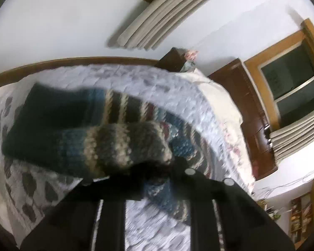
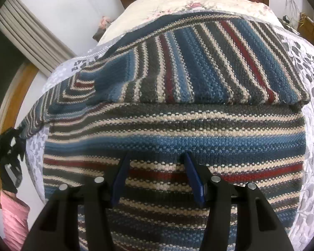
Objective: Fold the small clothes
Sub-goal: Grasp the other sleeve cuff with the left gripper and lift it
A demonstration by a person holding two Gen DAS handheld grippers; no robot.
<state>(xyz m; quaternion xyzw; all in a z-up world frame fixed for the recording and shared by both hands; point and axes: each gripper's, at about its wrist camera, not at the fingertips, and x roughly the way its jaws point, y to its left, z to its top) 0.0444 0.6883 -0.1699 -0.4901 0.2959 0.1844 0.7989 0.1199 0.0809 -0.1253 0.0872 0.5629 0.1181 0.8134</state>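
While the striped sweater (image 2: 178,108) lies spread on the bed (image 2: 309,67), the left gripper (image 1: 155,171) pinches its lifted sleeve (image 1: 90,144); the right gripper (image 2: 157,167) hovers over the body, fingers spread apart

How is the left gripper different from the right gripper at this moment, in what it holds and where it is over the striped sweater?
The left gripper is shut on a sleeve of the striped sweater, while the right gripper is open and holds nothing. The left gripper is at the sweater's side edge, lifting the sleeve off the quilt; the right gripper is over the flat middle of the body. Both point at the same sweater.
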